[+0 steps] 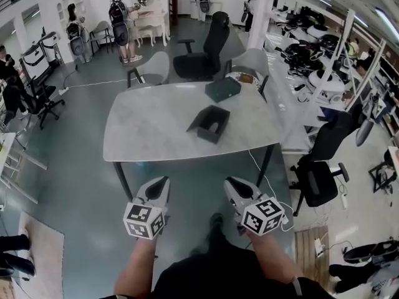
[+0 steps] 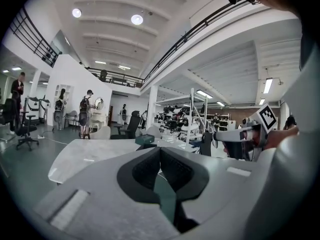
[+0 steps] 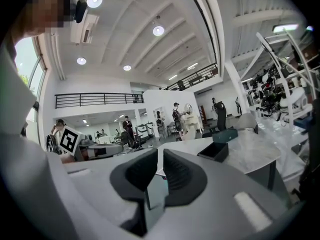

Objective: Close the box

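An open dark box [image 1: 211,124] sits on the grey table [image 1: 149,129], right of its middle. Its dark lid [image 1: 222,90] lies separately, farther back near the far edge. In the right gripper view the box [image 3: 216,151] stands ahead to the right, with the lid [image 3: 232,134] behind it. Both grippers hang in front of the table's near edge, well short of the box. My left gripper [image 1: 163,180] [image 2: 160,151] is shut with nothing in it. My right gripper [image 1: 230,181] [image 3: 160,154] shows a narrow gap between its pads and holds nothing.
A black office chair [image 1: 206,48] and a grey chair [image 1: 153,70] stand behind the table. Another black chair [image 1: 321,167] is at the right, beside long benches of equipment [image 1: 312,55]. People [image 1: 120,23] stand at the back. A cable [image 1: 265,179] trails on the floor.
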The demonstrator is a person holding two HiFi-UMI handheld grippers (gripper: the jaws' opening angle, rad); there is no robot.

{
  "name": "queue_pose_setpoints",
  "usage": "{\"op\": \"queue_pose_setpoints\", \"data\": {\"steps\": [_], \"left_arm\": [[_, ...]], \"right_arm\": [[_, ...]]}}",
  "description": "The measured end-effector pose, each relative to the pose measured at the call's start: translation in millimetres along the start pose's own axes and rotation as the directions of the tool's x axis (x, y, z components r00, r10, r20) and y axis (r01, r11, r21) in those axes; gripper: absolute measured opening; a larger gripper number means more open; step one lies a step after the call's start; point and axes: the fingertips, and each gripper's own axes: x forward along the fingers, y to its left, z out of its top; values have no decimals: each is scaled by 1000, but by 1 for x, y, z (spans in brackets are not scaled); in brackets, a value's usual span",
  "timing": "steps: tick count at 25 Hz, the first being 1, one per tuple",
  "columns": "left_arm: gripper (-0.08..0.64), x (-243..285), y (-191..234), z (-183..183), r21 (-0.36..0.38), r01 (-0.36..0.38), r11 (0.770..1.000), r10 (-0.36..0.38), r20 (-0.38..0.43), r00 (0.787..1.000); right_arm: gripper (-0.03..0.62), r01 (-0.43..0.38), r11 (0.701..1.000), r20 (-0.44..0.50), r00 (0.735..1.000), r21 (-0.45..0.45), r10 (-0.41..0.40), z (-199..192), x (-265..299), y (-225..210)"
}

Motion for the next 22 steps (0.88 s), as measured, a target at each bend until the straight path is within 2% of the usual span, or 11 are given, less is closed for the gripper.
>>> {"op": "queue_pose_setpoints", "data": {"steps": [13, 22], "left_arm": [[11, 162, 32, -3, -21, -7, 1000, 6, -69, 998], [11, 264, 30, 20, -44, -25, 999, 20, -114, 993]], "right_arm": [[35, 11, 999, -30, 999, 50, -10, 15, 91, -146], [35, -35, 992, -30, 999, 118, 39, 42, 138, -239]]}}
